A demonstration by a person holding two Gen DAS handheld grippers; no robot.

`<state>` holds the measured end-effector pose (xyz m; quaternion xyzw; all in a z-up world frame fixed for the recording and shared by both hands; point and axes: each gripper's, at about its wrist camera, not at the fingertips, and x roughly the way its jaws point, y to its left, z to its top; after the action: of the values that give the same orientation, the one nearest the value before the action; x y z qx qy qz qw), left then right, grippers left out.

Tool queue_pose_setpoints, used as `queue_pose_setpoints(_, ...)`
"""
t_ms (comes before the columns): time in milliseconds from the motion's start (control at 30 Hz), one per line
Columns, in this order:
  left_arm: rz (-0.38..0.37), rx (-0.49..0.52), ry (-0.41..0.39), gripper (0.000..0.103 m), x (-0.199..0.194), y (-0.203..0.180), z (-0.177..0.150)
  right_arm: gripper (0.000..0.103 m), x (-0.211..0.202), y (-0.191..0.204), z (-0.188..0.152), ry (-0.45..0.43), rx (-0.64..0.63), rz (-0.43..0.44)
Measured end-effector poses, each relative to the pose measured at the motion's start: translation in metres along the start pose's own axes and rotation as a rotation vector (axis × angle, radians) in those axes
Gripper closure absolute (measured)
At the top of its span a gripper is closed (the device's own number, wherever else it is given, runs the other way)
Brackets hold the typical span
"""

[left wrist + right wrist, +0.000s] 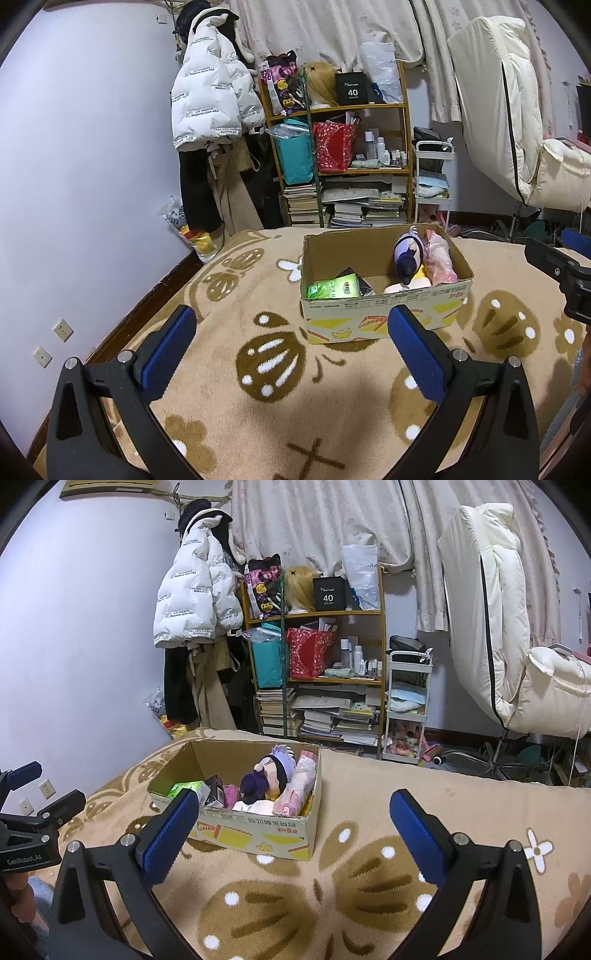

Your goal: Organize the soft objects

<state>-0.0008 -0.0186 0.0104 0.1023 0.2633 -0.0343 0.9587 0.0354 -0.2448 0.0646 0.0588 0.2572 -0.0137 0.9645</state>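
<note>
Hovering short of box (384, 314), you hold left gripper (291, 354) and right gripper (295, 834) spread wide, empty. Doll (271, 775), pink pouch (299, 786), green pack (332, 290) inside box. Blanket (369, 904) around box bare; little left.

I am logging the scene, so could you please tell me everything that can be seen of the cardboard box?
The cardboard box is an open-topped, rectangular brown carton with no flaps showing. Its outer front carries yellow and orange graphics and printed text that reads upside down. It rests flat and upright on the patterned beige blanket, a little dented at the rim. Inside lie a plush doll with purple hair, a pink wrapped bundle against one end wall, and a green packet near the other. Neither gripper touches it.
</note>
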Motion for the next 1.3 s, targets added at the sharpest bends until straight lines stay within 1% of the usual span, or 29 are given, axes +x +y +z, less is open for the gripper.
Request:
queue_pose_setpoints(400,0.008,-0.014,0.008,0.001,0.006,0.008,-0.001,0.0,0.0,0.0,0.001,0.002,-0.001,-0.001)
queue_pose_setpoints(467,-0.006,-0.016,0.015,0.001,0.007,0.009,-0.001,0.0,0.0,0.0,0.001,0.002,-0.001,0.0)
queue_pose_setpoints(533,-0.004,-0.018,0.017,0.001,0.008,0.01,-0.001,0.0,0.0,0.0,0.002,0.003,-0.002,-0.001)
queue_pose_setpoints(800,0.0,-0.017,0.016,0.001,0.008,0.01,0.0,0.0,0.002,0.0,-0.01,0.014,-0.017,-0.002)
queue_pose_setpoints(1300,-0.002,-0.013,0.018,0.001,0.008,0.01,0.0,0.0,0.002,0.0,-0.008,0.016,-0.016,0.0)
